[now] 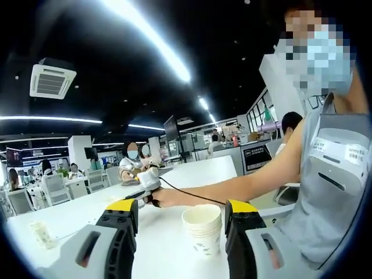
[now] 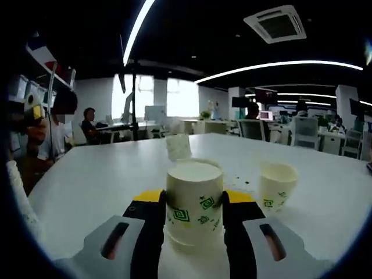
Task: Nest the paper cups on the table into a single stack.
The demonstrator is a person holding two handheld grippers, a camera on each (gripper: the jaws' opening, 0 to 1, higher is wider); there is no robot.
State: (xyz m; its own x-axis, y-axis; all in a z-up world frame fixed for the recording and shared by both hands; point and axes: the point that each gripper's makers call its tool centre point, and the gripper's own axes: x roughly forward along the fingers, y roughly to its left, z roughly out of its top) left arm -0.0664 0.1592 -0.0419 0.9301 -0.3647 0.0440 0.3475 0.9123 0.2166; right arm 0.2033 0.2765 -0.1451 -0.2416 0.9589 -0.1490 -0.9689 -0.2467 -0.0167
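In the right gripper view, the right tongs [image 2: 193, 206] pinch a nested stack of paper cups [image 2: 194, 203] at lower centre; a single empty cup [image 2: 277, 184] stands on the white desk [image 2: 104, 174] to its right. In the left gripper view, the left tongs [image 1: 181, 216] stand spread around another cup stack [image 1: 203, 229] at lower centre.
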